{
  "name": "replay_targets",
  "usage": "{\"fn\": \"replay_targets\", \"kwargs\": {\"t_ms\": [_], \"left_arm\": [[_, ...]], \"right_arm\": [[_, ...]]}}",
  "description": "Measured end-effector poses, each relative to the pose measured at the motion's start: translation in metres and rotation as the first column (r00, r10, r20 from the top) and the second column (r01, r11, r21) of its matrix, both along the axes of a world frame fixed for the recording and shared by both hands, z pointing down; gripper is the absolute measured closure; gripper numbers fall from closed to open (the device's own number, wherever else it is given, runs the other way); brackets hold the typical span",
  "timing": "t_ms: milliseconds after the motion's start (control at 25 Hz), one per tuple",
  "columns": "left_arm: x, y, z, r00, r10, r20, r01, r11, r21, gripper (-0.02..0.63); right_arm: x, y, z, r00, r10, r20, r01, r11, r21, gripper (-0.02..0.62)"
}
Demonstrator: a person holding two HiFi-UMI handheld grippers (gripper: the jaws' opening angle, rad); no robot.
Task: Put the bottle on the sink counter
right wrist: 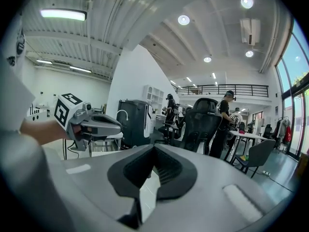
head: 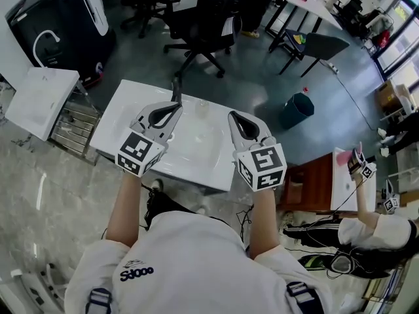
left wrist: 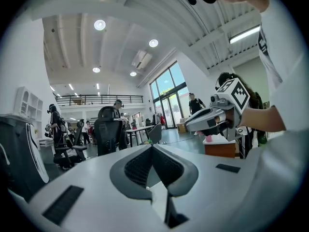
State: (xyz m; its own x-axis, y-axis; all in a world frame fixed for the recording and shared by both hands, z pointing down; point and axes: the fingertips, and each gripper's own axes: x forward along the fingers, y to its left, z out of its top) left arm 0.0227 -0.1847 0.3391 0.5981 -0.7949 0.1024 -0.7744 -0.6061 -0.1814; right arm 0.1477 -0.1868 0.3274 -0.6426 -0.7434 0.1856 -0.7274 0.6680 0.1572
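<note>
In the head view a white sink counter (head: 116, 122) with a shallow basin lies below me. A dark faucet (head: 177, 90) stands at its far edge. Just right of the faucet stands a small clear bottle (head: 201, 106), upright on the counter. My left gripper (head: 175, 107) hovers over the basin's left side, shut and holding nothing; its tips meet in the left gripper view (left wrist: 152, 147). Over the basin's right side, my right gripper (head: 231, 116) is also shut and holds nothing, its tips closed in the right gripper view (right wrist: 154, 148). Both grippers are apart from the bottle.
A second white slab (head: 39, 100) lies to the left above a metal rack (head: 75, 124). A black office chair (head: 203, 31) stands beyond the counter. To the right are a teal bin (head: 298, 110) and a wooden cabinet (head: 314, 182). Another person (head: 366, 234) crouches at lower right.
</note>
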Motion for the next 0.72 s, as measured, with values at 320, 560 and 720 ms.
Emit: {"fn": "replay_targets", "kwargs": {"t_ms": [320,560,720], "left_arm": [[-0.001,-0.001,0.005,1.0,-0.002,0.004,0.002,1.0,-0.014,0.6],[-0.001,-0.002,0.011,1.0,-0.001,0.009,0.001,1.0,-0.025,0.6],[-0.001,-0.002,0.017,1.0,-0.007,0.011,0.007,0.999,-0.035,0.6]], "right_arm": [[0.0,-0.002,0.004,1.0,0.007,0.009,-0.007,1.0,-0.011,0.586],[-0.001,-0.003,0.01,1.0,0.005,0.018,-0.005,1.0,-0.024,0.586],[-0.001,-0.002,0.014,1.0,0.002,0.014,-0.001,1.0,-0.026,0.586]]}}
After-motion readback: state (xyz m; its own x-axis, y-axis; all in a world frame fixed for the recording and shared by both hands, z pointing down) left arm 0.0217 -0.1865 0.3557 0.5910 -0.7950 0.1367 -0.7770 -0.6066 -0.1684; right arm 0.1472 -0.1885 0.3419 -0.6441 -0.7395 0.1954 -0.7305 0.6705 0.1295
